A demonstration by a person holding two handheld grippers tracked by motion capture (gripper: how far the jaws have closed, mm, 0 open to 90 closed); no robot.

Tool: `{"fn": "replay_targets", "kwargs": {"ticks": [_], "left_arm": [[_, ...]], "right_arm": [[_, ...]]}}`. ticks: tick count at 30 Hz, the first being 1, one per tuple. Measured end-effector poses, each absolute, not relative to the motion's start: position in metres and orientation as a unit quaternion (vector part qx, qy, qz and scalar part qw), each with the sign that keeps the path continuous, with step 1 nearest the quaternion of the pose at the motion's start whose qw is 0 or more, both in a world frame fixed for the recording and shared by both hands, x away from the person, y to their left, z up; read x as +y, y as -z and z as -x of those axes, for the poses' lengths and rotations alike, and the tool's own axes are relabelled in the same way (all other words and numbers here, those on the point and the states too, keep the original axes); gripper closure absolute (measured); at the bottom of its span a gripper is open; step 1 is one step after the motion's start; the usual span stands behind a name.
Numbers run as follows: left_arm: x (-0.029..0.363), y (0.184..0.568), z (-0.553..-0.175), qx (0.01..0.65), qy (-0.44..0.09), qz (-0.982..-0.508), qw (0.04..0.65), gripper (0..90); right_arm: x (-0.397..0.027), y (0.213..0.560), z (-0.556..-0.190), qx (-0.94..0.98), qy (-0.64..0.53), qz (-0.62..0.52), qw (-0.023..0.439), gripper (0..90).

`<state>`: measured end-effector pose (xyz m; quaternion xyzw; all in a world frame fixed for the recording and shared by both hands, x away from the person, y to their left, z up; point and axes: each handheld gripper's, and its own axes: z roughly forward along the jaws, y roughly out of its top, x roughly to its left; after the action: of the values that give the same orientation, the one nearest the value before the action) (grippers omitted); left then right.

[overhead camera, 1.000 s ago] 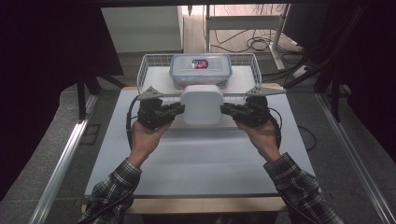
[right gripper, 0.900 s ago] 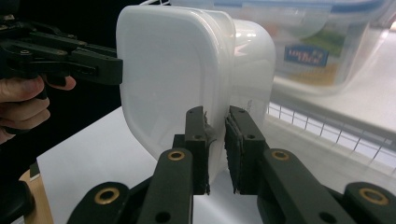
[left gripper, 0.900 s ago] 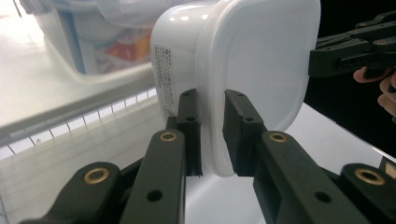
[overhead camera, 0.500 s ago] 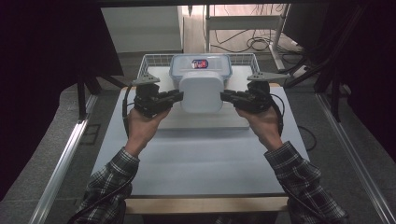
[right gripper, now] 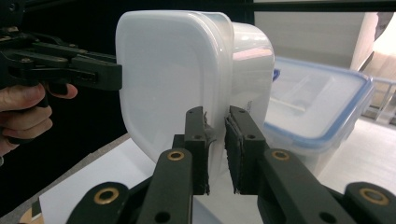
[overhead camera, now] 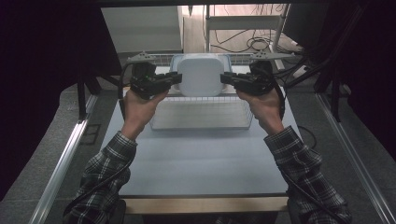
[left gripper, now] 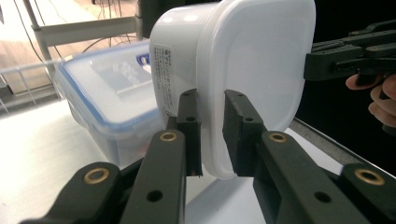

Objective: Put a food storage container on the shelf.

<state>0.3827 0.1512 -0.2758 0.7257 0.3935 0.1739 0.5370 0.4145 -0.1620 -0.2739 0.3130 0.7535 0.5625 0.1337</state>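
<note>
We saw the white container lifted clear of the surface, held between the two tongs above the far edge, in front of the wire basket; from the high view it showed us its broad pale face, while the left gripper view revealed a printed label on its side wall; the left tongs pinched its rim on one side, the pads pressed on either face of the lip; the right tongs pinched the opposite rim in the same way, and each gripper view also caught the other tongs gripping the far edge. Behind the container, the gripper views showed a clear box with a blue-edged lid resting low and close; from above the container hid most of it from us.
</note>
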Motion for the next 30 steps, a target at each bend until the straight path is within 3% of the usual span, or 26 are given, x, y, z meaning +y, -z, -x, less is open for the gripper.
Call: {"fn": "replay_targets", "kwargs": {"ticks": [12,30], "left_arm": [[0.156,0.246,-0.399,0.395,-0.170,-0.723,0.540,78.0],[0.158,0.250,-0.439,0.421,-0.120,-0.710,0.553,75.1]], "right_arm": [[-0.156,0.247,-0.431,0.746,-0.568,-0.318,0.139,78.1],[-0.152,0.243,-0.460,0.742,-0.555,-0.352,0.130,72.7]]}}
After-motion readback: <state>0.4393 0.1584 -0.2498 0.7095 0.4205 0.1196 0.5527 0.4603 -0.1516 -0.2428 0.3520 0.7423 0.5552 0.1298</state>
